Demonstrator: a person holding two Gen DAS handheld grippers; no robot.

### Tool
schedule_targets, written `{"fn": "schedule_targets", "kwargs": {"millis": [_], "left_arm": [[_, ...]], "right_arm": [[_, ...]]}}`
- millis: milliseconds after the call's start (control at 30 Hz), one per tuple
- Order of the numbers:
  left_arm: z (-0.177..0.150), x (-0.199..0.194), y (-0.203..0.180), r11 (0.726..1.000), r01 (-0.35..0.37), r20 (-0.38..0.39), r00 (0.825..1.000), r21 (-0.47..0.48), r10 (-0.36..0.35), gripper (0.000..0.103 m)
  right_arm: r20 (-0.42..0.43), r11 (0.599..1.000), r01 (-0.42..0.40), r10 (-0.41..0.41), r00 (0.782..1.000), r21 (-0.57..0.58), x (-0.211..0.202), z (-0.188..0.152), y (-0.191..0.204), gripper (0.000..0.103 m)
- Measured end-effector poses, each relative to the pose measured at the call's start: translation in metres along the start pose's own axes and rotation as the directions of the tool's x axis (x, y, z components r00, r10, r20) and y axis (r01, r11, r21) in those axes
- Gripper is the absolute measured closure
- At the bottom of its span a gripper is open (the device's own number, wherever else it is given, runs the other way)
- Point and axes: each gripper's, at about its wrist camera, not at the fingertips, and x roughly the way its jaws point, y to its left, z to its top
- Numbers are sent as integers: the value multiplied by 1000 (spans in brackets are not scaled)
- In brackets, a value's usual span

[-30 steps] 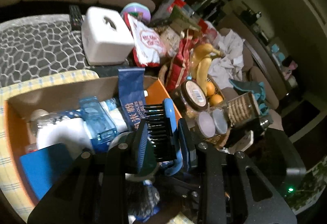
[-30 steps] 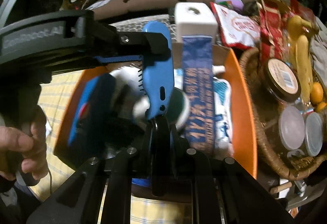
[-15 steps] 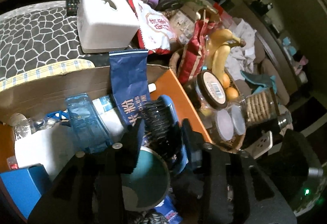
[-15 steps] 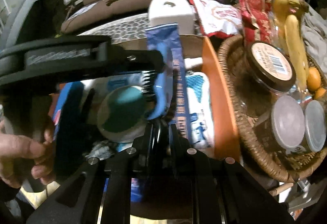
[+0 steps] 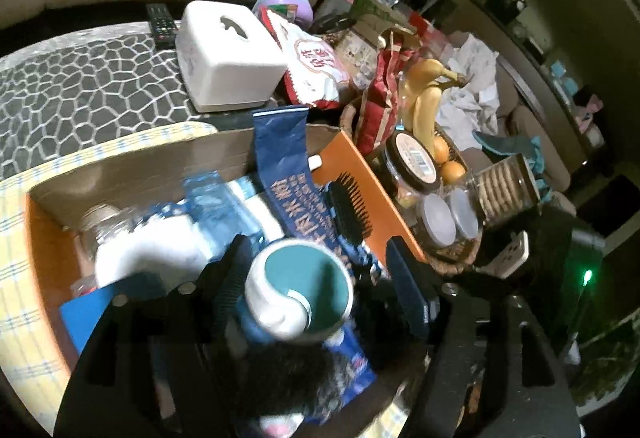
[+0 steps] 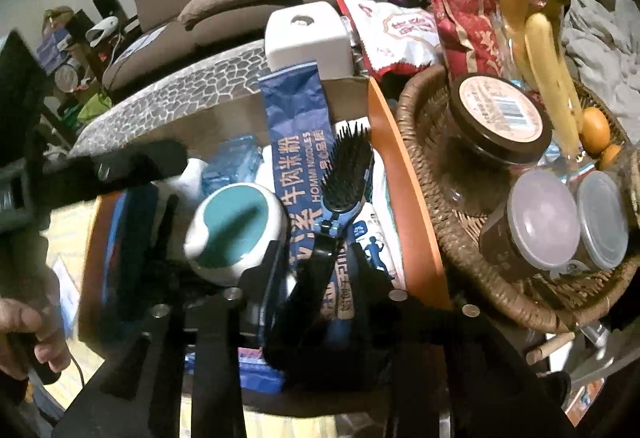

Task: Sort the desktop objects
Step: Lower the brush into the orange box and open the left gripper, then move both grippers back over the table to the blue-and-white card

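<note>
The blue hairbrush with black bristles (image 6: 346,174) lies in the orange box (image 6: 404,174), bristles up, against its right wall; it also shows in the left wrist view (image 5: 352,210). My left gripper (image 5: 316,274) is open above a white and teal cup (image 5: 300,290), and holds nothing. My right gripper (image 6: 316,258) is open, its jaws on either side of the brush's folding handle (image 6: 326,238); I cannot tell if they touch it. A blue noodle packet (image 6: 300,146) stands beside the brush.
A wicker basket (image 6: 460,246) with jars, bananas and oranges sits right of the box. A white tissue box (image 5: 224,54) and snack bags stand behind it. The left gripper's arm (image 6: 120,166) crosses the box's left side. A sofa lies beyond.
My left gripper let go of the hairbrush and opened wide. The brush dropped into the box by the right wall. My right gripper went from shut to open.
</note>
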Motion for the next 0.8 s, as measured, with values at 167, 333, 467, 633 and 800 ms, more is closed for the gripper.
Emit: {"fn": "schedule_targets", "kwargs": {"millis": [167, 333, 467, 633, 800], "left_arm": [[-18, -27, 7, 1000, -15, -6, 1000, -1, 15, 23], [-36, -56, 19, 998, -58, -13, 998, -12, 58, 14], [-49, -81, 31, 996, -83, -6, 997, -31, 83, 9], [-63, -111, 47, 991, -126, 5, 992, -43, 127, 0], [-80, -143, 68, 982, -173, 23, 984, -74, 175, 0]], "right_arm": [[4, 1000, 13, -13, 1000, 2, -12, -1, 12, 55], [2, 1000, 12, -12, 1000, 11, -18, -7, 28, 46], [-4, 1000, 6, -6, 1000, 10, -22, -15, 44, 38], [-6, 1000, -14, 14, 1000, 3, -27, -24, 68, 21], [-7, 1000, -23, 22, 1000, -15, -32, -29, 93, 17]]}}
